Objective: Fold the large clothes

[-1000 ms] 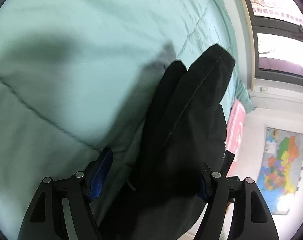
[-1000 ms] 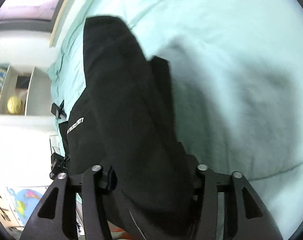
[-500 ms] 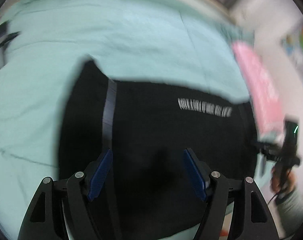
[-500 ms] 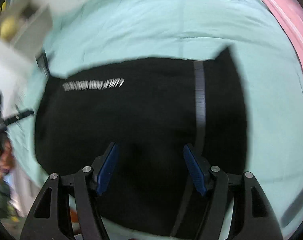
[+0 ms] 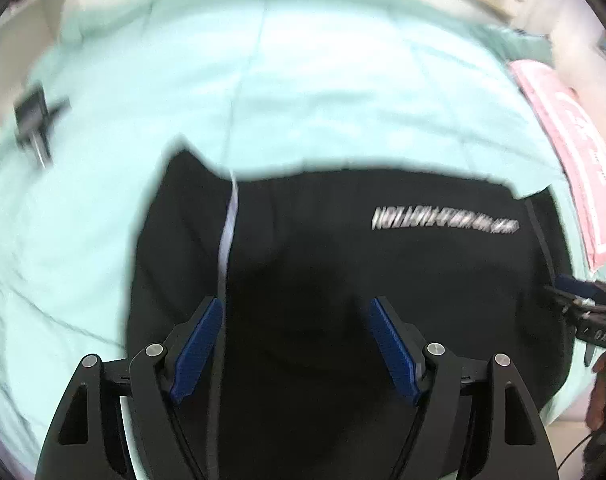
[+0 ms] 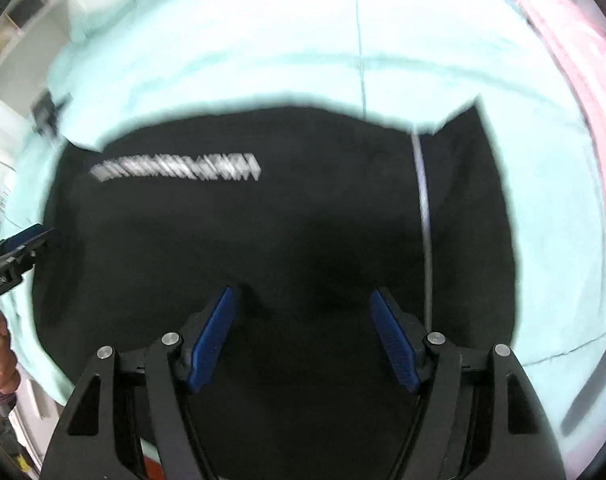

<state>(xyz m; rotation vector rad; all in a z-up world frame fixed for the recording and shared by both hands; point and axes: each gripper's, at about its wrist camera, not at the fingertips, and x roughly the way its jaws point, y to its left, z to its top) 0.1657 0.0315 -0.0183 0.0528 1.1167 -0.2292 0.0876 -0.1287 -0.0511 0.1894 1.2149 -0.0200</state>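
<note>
The black garment [image 5: 343, 280] lies spread flat on the mint-green bed cover [image 5: 303, 80], near the front edge of the bed. All positions below are given relative to this garment.

Left wrist view:
- The left gripper [image 5: 297, 344] hangs over the near half of the garment. Its jaws stand wide apart, and the blue pads [image 5: 197, 346] hold nothing; dark cloth shows in the gap between them.
- A pale stripe [image 5: 227, 240] runs from the garment's far edge toward the near edge, left of centre.
- White lettering [image 5: 443, 225] sits on the right part of the garment; it is too blurred to read.
- A pink pillow [image 5: 571, 152] lies on the bed cover to the right of the garment.
- A small dark object [image 5: 35, 116] lies on the cover to the far left, well apart from the garment. Blur prevents identification.
- The right gripper [image 5: 583, 304] shows at the garment's right edge.

Right wrist view:
- The right gripper [image 6: 303, 336] hangs over the near half of the garment [image 6: 283, 240], jaws spread wide, empty.
- The stripe [image 6: 423, 200] runs right of centre; the lettering [image 6: 175, 168] sits at the left.
- The left gripper [image 6: 19, 248] shows at the garment's left edge.
- The pillow [image 6: 583, 80] lies to the right on the bed cover [image 6: 263, 40].

Both views are motion-blurred.
</note>
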